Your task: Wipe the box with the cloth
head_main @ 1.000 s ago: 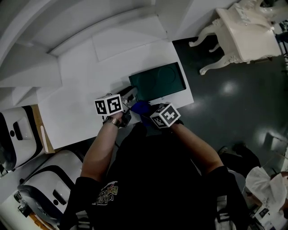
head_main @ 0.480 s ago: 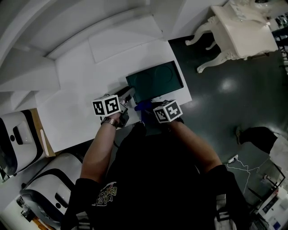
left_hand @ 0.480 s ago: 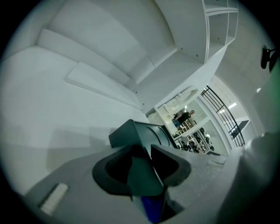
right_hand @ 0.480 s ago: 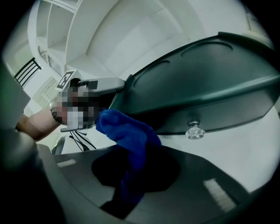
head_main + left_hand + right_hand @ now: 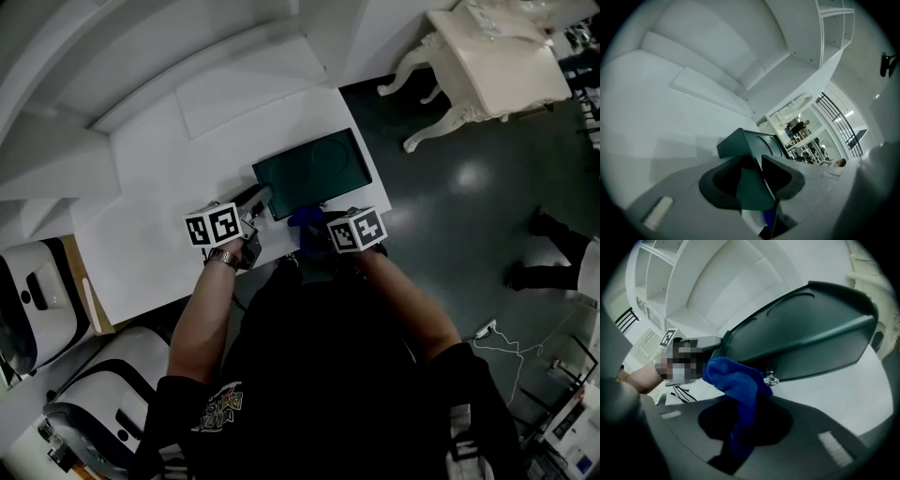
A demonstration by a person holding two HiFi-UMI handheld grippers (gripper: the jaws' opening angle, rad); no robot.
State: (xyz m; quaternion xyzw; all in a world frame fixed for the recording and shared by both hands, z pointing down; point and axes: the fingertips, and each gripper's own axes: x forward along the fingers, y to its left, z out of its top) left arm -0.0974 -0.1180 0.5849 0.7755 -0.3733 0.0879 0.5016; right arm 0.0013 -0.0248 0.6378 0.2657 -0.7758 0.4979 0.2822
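A dark green box (image 5: 309, 172) lies on the white table (image 5: 159, 187). My left gripper (image 5: 253, 199) is shut on the box's near left corner; in the left gripper view the box (image 5: 757, 143) runs between the jaws of the left gripper (image 5: 757, 176). My right gripper (image 5: 314, 228) is shut on a blue cloth (image 5: 305, 217) at the box's near side. In the right gripper view the cloth (image 5: 736, 380) hangs from the right gripper (image 5: 745, 423) and presses against the box (image 5: 806, 329) beside a small metal knob (image 5: 770, 379).
A flat white board (image 5: 248, 84) lies at the table's back, below white shelving. An ornate white table (image 5: 497, 66) stands on the dark floor to the right, where a person's legs (image 5: 553, 253) show. White machines (image 5: 37, 291) stand at the left.
My right gripper and the cloth have slid to the right along the box's near side. The left gripper keeps its hold on the corner. A person has walked in at the right.
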